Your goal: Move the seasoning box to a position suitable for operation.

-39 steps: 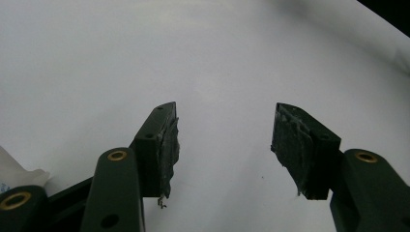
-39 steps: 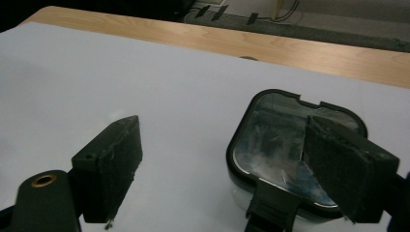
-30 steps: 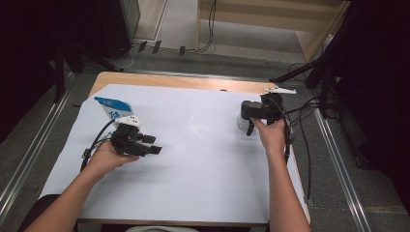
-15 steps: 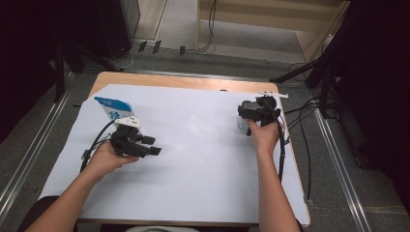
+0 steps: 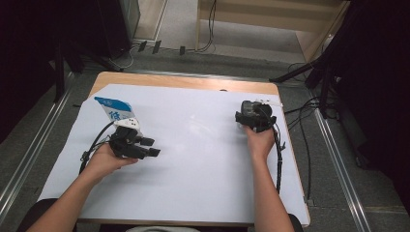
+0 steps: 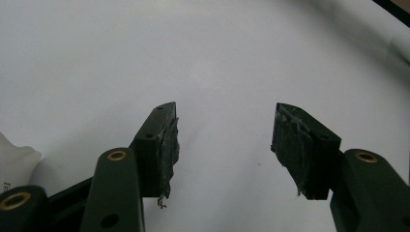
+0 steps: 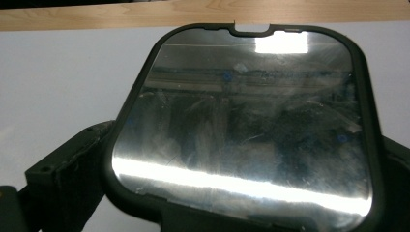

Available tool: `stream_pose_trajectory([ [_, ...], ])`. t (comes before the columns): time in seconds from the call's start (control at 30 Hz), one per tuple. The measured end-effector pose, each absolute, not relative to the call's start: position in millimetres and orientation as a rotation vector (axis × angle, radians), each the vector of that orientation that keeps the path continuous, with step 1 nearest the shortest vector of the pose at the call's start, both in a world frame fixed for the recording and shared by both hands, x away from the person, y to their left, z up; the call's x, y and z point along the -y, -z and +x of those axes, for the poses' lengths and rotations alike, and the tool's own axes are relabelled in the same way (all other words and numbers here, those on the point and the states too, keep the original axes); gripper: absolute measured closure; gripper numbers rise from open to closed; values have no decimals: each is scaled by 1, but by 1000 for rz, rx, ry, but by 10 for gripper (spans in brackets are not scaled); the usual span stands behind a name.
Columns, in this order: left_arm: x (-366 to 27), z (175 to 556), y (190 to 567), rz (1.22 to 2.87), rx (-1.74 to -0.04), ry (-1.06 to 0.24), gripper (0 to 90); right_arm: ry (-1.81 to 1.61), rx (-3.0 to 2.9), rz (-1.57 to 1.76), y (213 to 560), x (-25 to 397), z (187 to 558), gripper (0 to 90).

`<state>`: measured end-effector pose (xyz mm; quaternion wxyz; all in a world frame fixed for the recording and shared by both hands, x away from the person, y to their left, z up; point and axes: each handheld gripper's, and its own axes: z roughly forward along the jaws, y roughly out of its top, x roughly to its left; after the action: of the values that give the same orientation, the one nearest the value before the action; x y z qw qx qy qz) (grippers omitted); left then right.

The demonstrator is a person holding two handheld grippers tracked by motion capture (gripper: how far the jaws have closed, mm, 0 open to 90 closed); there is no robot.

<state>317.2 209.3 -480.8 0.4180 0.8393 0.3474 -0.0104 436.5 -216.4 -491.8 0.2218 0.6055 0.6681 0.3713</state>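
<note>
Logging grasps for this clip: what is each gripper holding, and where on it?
The right gripper clamps a black-framed glossy panel by its near edge, one jaw on each side. The left gripper holds nothing; its jaws stand open over the white sheet.

Work table in a dim room, seen from above

Wooden table [image 5: 183, 82], its top almost wholly covered by a white sheet [image 5: 203, 164]; grey floor [image 5: 29, 145] around it, with metal rails [image 5: 338, 164] running along both sides; black cables [image 5: 300, 121] trailing on the floor at right and behind; light wooden furniture [image 5: 270, 24] at the back; dark shapes [image 5: 58, 38] at left and right, too dim to identify.
</note>
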Motion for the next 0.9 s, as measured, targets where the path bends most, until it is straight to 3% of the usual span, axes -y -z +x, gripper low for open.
stream_pose_trajectory([
  [0.33, -212, 317, 481, 2095, -875, 29, 434, -1034, -1841, 1653, 496, 220, 438, 68],
  [0.57, -211, 318, 481, 2087, -879, 34, 435, -1024, -1794, 1586, 489, 225, 431, 159],
  [0.9, -212, 318, 480, 2082, -879, 42, 434, -1034, -1825, 1571, 485, 222, 429, 164],
])
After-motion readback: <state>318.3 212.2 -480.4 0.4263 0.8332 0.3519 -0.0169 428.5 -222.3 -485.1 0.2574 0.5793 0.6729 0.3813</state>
